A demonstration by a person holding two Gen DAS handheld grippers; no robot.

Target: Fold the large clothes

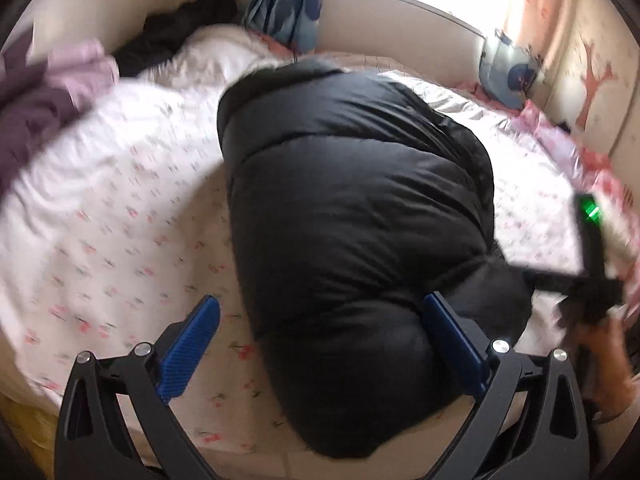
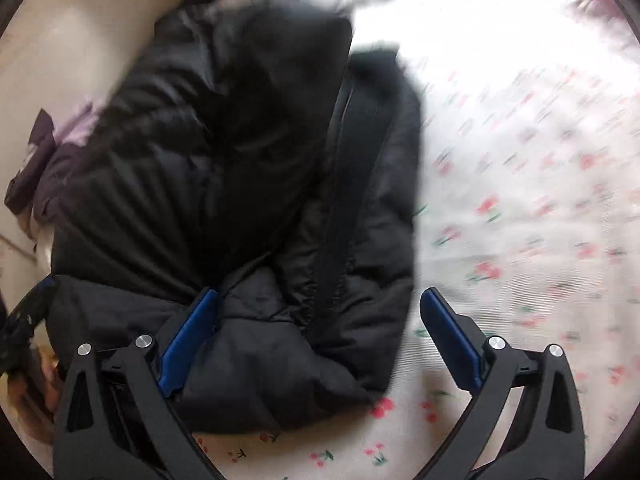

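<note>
Both my grippers are sitting wide apart, clamping nothing. The black puffer jacket (image 1: 352,216) is lying on the floral bedsheet (image 1: 120,240) as a compact bundle, its near end bulging between my left gripper (image 1: 320,344) fingers. In the right wrist view the jacket corner is lying between my right gripper (image 2: 320,344) fingers, zipper strip (image 2: 348,184) running away from them. I'm judging the main folds done; possibly one last tuck or flatten left. Purple clothes (image 1: 44,104) are piling up far left of my fingers, unfolded as far as blur allows.
</note>
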